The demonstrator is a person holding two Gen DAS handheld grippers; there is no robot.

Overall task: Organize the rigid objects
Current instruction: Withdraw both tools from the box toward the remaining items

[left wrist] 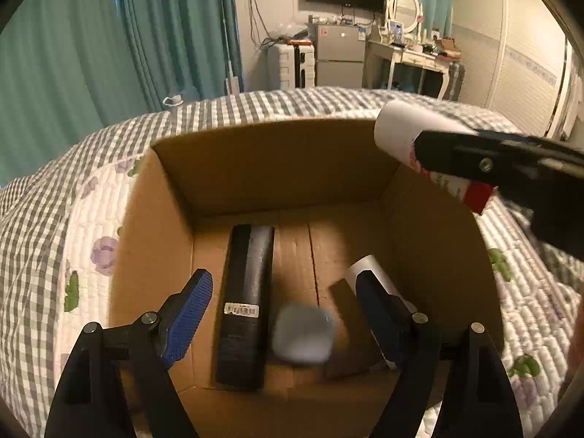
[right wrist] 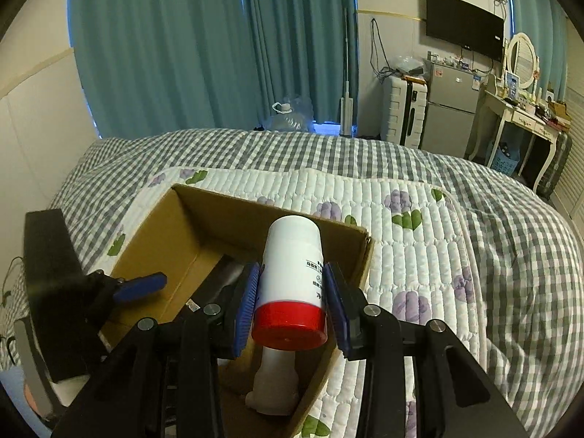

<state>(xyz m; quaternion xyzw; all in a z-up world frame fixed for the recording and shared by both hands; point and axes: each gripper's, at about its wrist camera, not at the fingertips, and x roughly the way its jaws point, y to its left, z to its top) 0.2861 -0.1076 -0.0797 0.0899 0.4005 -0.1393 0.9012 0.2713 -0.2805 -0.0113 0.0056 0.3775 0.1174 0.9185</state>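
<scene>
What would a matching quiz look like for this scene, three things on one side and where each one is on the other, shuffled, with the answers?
Things:
1. bottle
2. black remote
3. box

Places:
A. on the quilt
B. flat on the box floor
C. clamped in the right gripper

Pairs: 1-C, 2-B, 3-A

right gripper (right wrist: 292, 294) clamping white bottle (right wrist: 292, 252) (red cap), above cardboard box (right wrist: 175, 233)

Left gripper (left wrist: 281, 292), right gripper (right wrist: 292, 292): black arms w/ silver pivot screws, showing blue textured pads (left wrist: 188, 319).
</scene>
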